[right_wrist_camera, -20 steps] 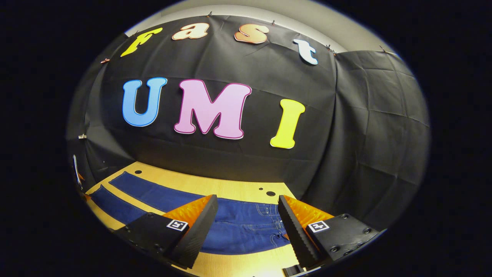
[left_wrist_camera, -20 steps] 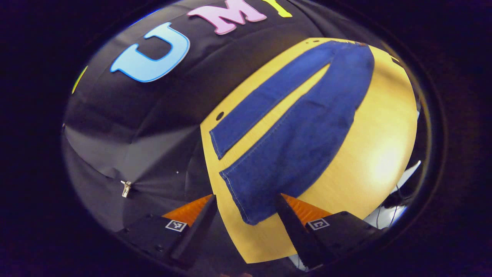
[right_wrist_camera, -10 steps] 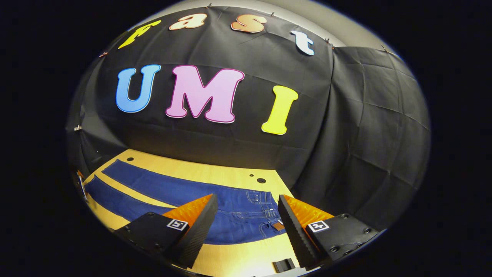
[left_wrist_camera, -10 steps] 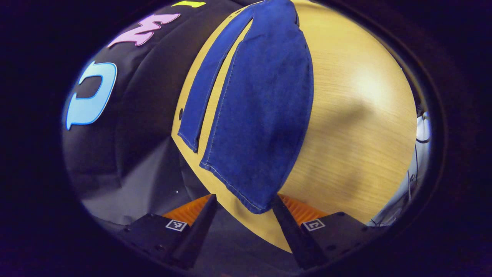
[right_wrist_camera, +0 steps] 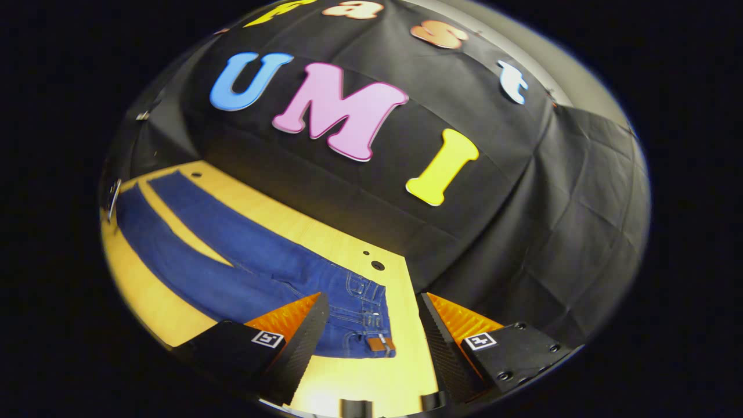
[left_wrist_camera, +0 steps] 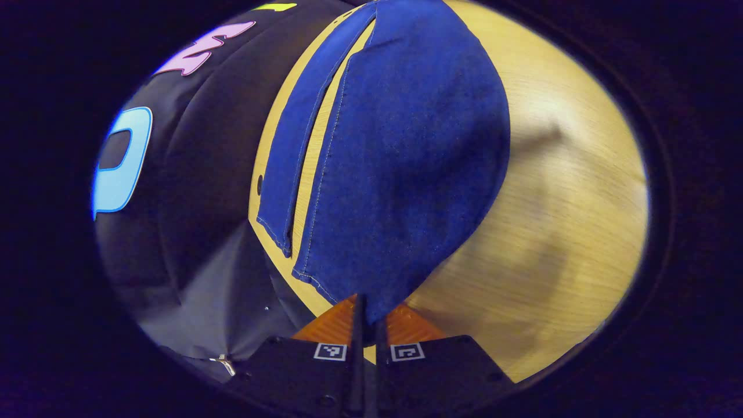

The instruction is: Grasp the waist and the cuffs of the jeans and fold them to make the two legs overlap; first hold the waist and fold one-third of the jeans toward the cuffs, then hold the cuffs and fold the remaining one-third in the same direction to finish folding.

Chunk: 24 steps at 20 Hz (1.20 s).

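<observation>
Two legs of the jeans [left_wrist_camera: 400, 174] lie apart: left gripper [left_wrist_camera: 367, 316] pinches the near cuff at 6 o'clock; right gripper [right_wrist_camera: 371, 325], fingers apart, must take the waist [right_wrist_camera: 371, 313].

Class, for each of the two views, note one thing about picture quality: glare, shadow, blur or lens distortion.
Left gripper view: the table is smeared by motion blur and crossed by a soft shadow, while the jeans bulge from fisheye distortion. Right gripper view: sharp, with bright glare on the table's near edge and the booth wall bent into a dome.
</observation>
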Each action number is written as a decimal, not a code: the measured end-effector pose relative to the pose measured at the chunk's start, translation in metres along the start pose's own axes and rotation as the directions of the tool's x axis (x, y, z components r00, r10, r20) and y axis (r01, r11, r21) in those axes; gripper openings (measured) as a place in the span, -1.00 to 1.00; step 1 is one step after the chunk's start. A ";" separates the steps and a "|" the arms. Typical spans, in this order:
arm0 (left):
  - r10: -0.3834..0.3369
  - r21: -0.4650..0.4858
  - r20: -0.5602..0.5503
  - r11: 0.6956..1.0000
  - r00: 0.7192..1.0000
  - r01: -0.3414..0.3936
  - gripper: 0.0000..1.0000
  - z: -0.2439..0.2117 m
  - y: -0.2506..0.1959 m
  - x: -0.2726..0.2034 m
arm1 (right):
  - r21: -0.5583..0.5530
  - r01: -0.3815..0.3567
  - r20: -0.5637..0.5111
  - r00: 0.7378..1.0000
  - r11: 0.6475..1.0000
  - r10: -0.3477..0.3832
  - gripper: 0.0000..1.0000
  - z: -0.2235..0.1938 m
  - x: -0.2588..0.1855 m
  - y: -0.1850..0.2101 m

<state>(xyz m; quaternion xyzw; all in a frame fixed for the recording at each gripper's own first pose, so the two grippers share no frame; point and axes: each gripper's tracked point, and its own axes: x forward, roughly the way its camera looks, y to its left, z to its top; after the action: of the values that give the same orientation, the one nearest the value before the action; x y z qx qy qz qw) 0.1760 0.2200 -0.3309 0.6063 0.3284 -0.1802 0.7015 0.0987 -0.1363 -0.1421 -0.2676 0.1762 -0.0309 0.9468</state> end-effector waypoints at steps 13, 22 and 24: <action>-0.106 0.019 -0.001 0.994 0.994 0.106 -0.95 0.004 -0.020 -0.018 | -0.765 -0.529 -0.470 0.849 0.367 0.242 0.92 -0.224 0.081 -0.013; -0.103 -0.044 -0.055 0.994 0.993 0.100 -0.89 0.016 -0.014 -0.012 | -0.735 -0.554 -0.459 0.831 0.392 0.314 0.75 -0.247 0.135 0.027; -0.096 -0.052 -0.067 0.994 0.993 0.093 -0.89 0.028 -0.006 -0.004 | -0.744 -0.549 -0.462 0.835 0.381 0.300 0.27 -0.251 0.146 0.032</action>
<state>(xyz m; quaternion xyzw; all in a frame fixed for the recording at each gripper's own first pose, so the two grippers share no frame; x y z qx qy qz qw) 0.1757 0.1908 -0.3311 0.5787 0.3853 -0.1839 0.6949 0.1465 -0.2559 -0.4044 -0.6369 0.3485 0.2723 0.6315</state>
